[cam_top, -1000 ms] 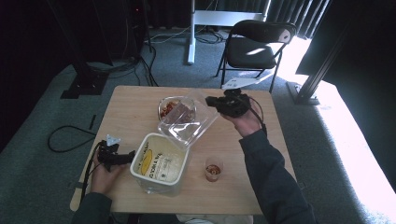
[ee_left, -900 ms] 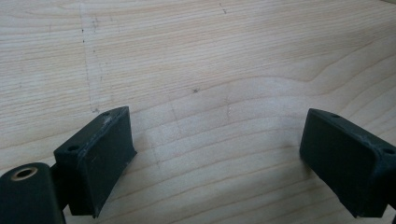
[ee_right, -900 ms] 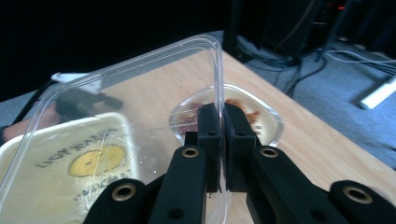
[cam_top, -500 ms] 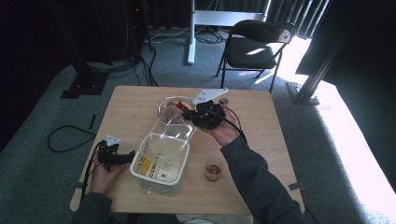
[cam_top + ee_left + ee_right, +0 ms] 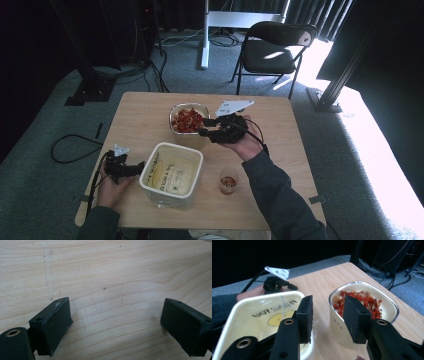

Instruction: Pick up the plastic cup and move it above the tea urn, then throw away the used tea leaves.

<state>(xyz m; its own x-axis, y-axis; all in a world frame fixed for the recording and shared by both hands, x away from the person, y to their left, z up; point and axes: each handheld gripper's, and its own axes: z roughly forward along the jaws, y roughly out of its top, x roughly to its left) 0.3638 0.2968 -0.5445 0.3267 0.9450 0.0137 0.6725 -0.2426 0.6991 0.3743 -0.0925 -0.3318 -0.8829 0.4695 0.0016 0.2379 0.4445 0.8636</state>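
My right gripper (image 5: 327,317), fingers narrowly parted and empty, should approach the pepper bowl (image 5: 387,302) at frame centre squarely

Wooden table (image 5: 150,117): bowl of red pieces (image 5: 188,119), white tub (image 5: 171,173), small cup (image 5: 228,181).

Glass bowl (image 5: 189,120) of chopped red pieces, upright at the far middle of the table (image 5: 140,115). White rectangular tub (image 5: 172,175), open and printed inside, nearer at left. Small clear cup (image 5: 228,182) holding red bits, near right.
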